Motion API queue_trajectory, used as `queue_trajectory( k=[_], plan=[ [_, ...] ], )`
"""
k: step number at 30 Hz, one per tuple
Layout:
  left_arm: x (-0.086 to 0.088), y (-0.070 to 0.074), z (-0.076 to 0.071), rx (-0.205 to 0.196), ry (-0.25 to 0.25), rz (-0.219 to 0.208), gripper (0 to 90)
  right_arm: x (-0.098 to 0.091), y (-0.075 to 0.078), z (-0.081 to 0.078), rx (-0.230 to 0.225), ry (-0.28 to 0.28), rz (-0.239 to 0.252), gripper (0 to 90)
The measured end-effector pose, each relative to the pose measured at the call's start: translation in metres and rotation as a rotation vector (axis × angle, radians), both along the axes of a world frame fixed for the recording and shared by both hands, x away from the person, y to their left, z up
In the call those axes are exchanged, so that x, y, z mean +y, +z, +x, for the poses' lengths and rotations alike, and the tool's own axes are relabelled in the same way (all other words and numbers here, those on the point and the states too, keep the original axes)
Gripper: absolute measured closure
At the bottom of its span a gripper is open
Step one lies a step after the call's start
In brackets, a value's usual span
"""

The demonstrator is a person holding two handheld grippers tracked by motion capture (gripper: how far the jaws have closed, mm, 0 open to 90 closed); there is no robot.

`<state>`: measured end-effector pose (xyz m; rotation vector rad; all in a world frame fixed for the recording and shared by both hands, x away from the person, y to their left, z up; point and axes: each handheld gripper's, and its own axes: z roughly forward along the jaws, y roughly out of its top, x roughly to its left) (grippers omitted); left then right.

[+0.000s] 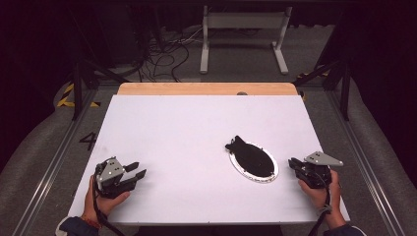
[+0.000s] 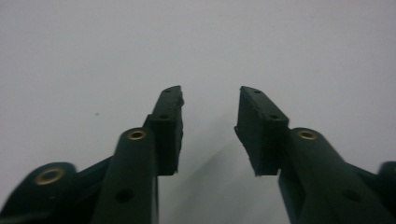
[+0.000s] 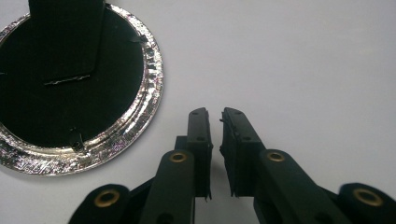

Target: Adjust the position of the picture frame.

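The left tool (image 1: 137,173) rests at the near left corner of the white bench (image 1: 187,128), held in the person's left hand (image 1: 105,199); its jaws stand clearly apart with nothing between them, and in the left gripper view the left tool (image 2: 210,128) points out over bare white surface. The right tool (image 1: 293,163) sits near the right edge of the bench in the person's right hand (image 1: 322,191), grey three-cornered plate on top. In the right gripper view the right tool (image 3: 215,140) has its jaws nearly together (a thin slit of white shows between the pads) and they grip nothing. Just beside it, toward the middle of the bench, lies a round silver-rimmed dish (image 1: 238,167) with a black object (image 1: 253,156) lying in it; the dish (image 3: 140,126) rim looks like crinkled foil, and the black object (image 3: 65,42) crosses its dark inside.
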<state>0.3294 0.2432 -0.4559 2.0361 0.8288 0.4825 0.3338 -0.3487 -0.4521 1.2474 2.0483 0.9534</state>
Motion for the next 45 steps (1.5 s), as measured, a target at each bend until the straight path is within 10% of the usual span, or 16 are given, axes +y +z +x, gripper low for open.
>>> queue_trajectory(
  k=[7, 14, 25, 45],
  plan=[
    [-0.035, 0.006, 0.024, -0.002, -0.130, 0.029, 89.6, 0.002, 0.000, -0.012, 0.038, 0.067, 0.033, 90.0],
    [-0.065, 0.020, 0.052, -0.011, -0.183, 0.006, 90.0, 0.011, 0.000, -0.019, 0.046, 0.107, 0.022, 90.0],
    [-0.159, 0.044, 0.105, -0.011, -0.349, 0.031, 90.0, 0.026, 0.000, -0.033, 0.065, 0.207, 0.033, 90.0],
    [-0.303, 0.028, 0.169, 0.058, -0.451, 0.134, 90.0, 0.050, -0.006, -0.041, 0.092, 0.351, -0.017, 90.0]
  ],
)
